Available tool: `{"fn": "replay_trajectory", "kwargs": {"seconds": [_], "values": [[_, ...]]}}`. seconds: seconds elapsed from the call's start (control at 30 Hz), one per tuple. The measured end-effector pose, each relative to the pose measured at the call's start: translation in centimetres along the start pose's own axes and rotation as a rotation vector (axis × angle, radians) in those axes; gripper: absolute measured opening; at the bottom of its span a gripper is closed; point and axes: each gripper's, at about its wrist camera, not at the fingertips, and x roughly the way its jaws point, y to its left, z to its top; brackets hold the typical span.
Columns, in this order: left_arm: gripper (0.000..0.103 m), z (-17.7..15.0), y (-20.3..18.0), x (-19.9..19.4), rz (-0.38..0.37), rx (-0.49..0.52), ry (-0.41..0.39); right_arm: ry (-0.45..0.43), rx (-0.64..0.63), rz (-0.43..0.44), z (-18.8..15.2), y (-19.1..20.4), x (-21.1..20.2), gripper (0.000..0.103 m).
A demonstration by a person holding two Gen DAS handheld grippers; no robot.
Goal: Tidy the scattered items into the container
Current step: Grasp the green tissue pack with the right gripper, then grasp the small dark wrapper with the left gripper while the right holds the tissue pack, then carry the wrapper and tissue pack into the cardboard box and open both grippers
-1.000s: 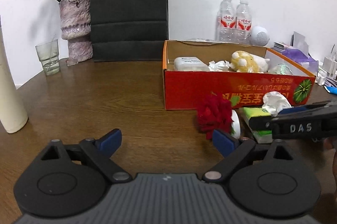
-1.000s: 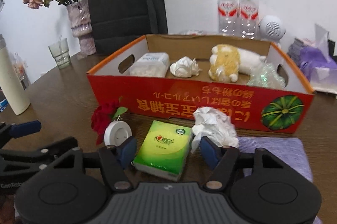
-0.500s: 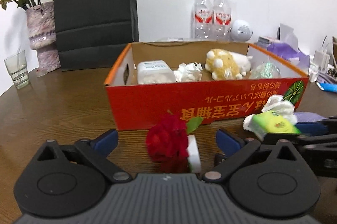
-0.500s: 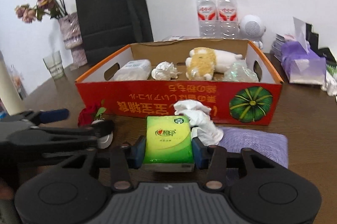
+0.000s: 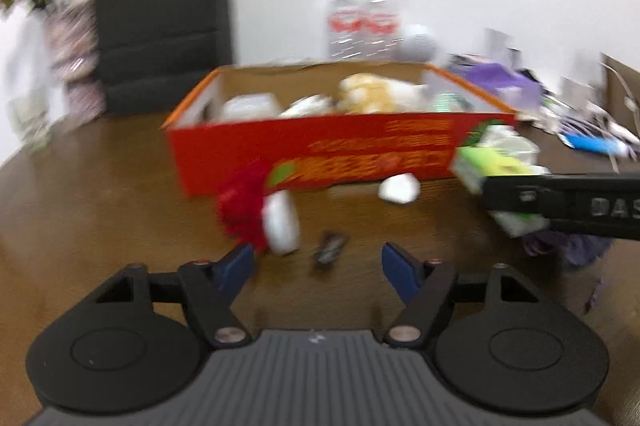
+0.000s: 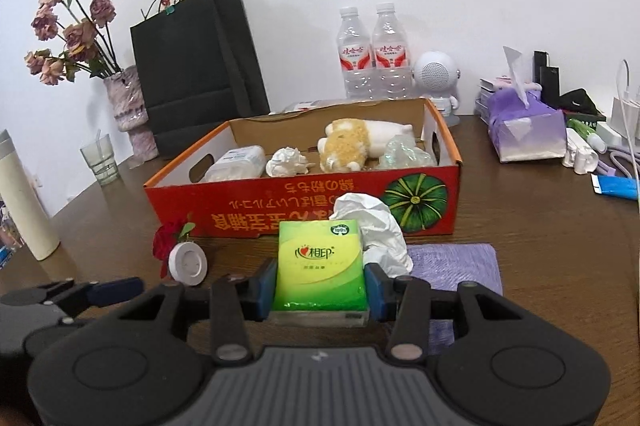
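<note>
The red cardboard box stands mid-table and holds a plush toy, a wipes pack, crumpled paper and clear plastic. My right gripper is shut on a green tissue pack, held above the table in front of the box. A crumpled white tissue sits just behind the pack, over a purple cloth. A red rose and a white round disc lie front left of the box. My left gripper is open and empty, low over the table near the rose. The left wrist view is blurred.
A black paper bag, a vase of dried roses, a glass and a white flask stand at the left. Two water bottles, a white speaker, a purple tissue box and desk clutter stand at the back right.
My right gripper closed on the green tissue pack and lifted it. My left gripper swung right toward the rose and disc, then pulled back; a small dark item and white scrap show on the table.
</note>
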Motion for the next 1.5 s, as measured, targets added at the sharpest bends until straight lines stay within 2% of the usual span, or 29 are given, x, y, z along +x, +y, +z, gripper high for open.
{"fn": "replay_trajectory", "kwargs": {"seconds": [0.13, 0.3, 0.33, 0.37, 0.4, 0.43, 0.5, 0.6, 0.77, 0.9, 1.0, 1.07, 1.17, 1.33, 1.37, 1.43, 1.5], "values": [[0.05, 0.6, -1.1, 2.8, 0.011, 0.064, 0.048, 0.006, -0.003, 0.015, -0.3, 0.0, -0.1, 0.044], [0.051, 1.3, -0.3, 4.3, -0.028, 0.048, 0.067, 0.006, 0.014, 0.035, -0.8, -0.6, -0.1, 0.044], [0.048, 1.3, -0.2, 4.5, -0.03, 0.046, 0.068, 0.01, 0.02, 0.037, -0.9, -0.7, 0.1, 0.044], [0.044, 1.4, 0.1, 4.6, -0.03, 0.035, 0.072, 0.016, 0.023, 0.041, -1.0, -0.8, 0.3, 0.044], [0.031, 1.5, 0.5, 4.6, -0.043, 0.009, 0.078, 0.018, 0.024, 0.042, -1.1, -0.8, 0.4, 0.044], [0.021, 1.5, 0.8, 4.6, -0.049, -0.011, 0.083, 0.02, 0.023, 0.042, -1.2, -0.8, 0.5, 0.044], [0.016, 1.1, 1.0, 4.2, -0.033, -0.008, 0.076, 0.017, 0.026, 0.044, -1.3, -0.9, 0.4, 0.044], [0.015, 0.6, 0.9, 3.4, -0.029, 0.007, 0.065, 0.011, 0.034, 0.056, -1.2, -0.9, 0.1, 0.044], [0.012, 0.2, 1.6, 1.5, 0.007, -0.067, 0.074, 0.012, 0.014, 0.068, -1.3, -0.1, -0.9, 0.044], [0.012, -0.6, 1.8, -3.9, 0.046, -0.104, -0.022, 0.06, -0.03, 0.085, -3.0, 1.8, -3.4, 0.044], [0.012, -2.0, 1.8, -7.8, 0.059, -0.12, -0.065, 0.057, -0.043, 0.072, -5.3, 2.9, -6.3, 0.044], [0.012, -2.9, 1.9, -9.5, 0.057, -0.135, -0.065, 0.016, -0.084, 0.023, -6.7, 4.0, -8.5, 0.044], [0.012, -4.0, 1.8, -11.5, 0.05, -0.123, -0.067, -0.02, -0.15, 0.01, -8.1, 5.3, -11.2, 0.044], [0.012, -5.6, 1.6, -12.5, 0.036, -0.129, -0.044, 0.049, -0.131, -0.005, -9.2, 5.6, -10.6, 0.046], [0.012, -5.8, 1.6, -12.8, 0.031, -0.128, -0.047, 0.055, -0.134, -0.009, -9.5, 5.8, -10.5, 0.047], [0.012, -6.2, 1.5, -13.4, 0.027, -0.119, -0.049, 0.09, -0.149, -0.015, -10.2, 6.2, -10.2, 0.056], [0.012, -6.6, 1.6, -13.8, 0.031, -0.113, -0.051, 0.085, -0.164, -0.012, -10.8, 6.6, -10.6, 0.072]]}}
